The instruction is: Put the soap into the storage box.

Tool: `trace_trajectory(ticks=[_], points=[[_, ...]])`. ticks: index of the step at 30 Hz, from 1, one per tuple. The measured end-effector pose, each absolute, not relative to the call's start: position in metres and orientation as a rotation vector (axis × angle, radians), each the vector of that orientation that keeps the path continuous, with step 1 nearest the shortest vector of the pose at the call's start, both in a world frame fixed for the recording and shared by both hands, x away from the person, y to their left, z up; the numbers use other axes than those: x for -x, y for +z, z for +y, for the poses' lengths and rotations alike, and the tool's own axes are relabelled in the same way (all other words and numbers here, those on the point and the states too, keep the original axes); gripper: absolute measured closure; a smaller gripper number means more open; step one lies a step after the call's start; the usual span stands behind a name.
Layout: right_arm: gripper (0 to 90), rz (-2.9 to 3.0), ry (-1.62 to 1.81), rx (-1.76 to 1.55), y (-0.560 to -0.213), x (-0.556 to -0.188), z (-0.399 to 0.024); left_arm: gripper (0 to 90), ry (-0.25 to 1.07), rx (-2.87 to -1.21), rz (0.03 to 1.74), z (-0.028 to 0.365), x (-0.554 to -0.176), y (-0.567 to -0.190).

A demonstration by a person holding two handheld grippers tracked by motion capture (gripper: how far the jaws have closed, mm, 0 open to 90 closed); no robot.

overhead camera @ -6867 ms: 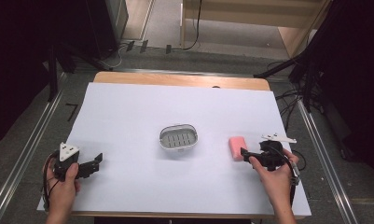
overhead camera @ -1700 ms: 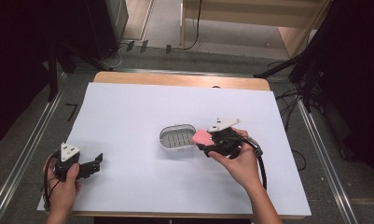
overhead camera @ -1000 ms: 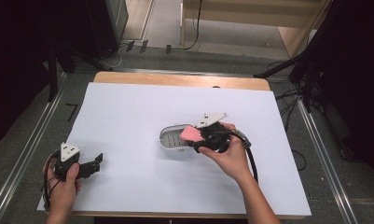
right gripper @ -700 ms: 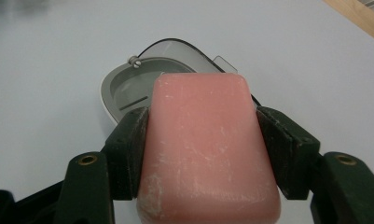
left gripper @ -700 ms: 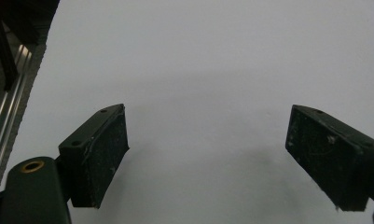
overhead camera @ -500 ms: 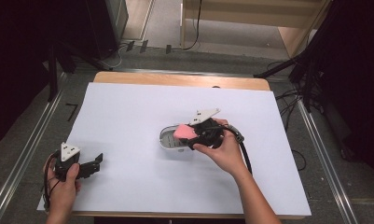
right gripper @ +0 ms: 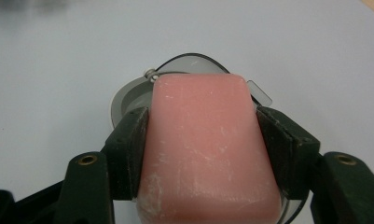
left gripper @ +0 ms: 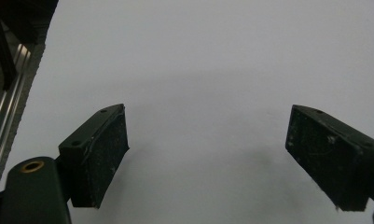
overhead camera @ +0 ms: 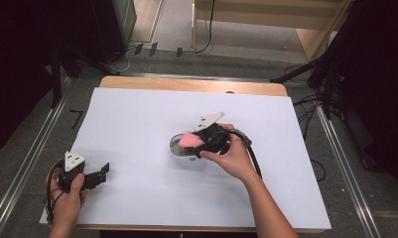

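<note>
1. Right gripper view: the right gripper [right gripper: 201, 154] has its jaws clamped on the sides of a pink soap bar [right gripper: 203, 149], held just above the grey soap dish [right gripper: 128, 100].
2. Step in hand, as I judge it: placing the soap in the dish [overhead camera: 179, 147].
3. Next move calls for lowering squarely, then releasing.
4. The left gripper [left gripper: 212, 154] rests with jaws wide apart and empty over the white surface [overhead camera: 137, 119].

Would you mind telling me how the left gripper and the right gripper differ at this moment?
The left gripper has its jaws wide open with nothing between them; the right gripper is shut on the pink soap bar. The left sits low near the table's near-left corner; the right is over the grey soap dish. Both are hand-held, with black jaws.
</note>
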State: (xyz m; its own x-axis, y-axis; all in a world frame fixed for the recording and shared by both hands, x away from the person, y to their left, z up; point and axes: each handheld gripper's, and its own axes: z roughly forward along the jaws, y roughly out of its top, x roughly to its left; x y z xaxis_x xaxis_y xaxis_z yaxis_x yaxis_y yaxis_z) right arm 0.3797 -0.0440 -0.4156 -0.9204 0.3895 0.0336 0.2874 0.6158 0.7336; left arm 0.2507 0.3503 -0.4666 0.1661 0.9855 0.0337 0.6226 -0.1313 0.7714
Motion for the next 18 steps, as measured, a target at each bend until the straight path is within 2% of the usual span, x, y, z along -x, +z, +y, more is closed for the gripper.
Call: trace_trajectory(ticks=[11, 18], points=[[38.3, 2.711, 1.202, -0.604, -0.4188, -0.3818, -0.0436, 13.8, 0.755, -1.831, 1.522, 0.3501, -0.2508, -0.4668], [35.1, 2.682, 1.238, -0.655, -0.4125, -0.3773, -0.0455, 13.8, 0.756, -1.830, 1.522, 0.3500, -0.2507, -0.4668]])
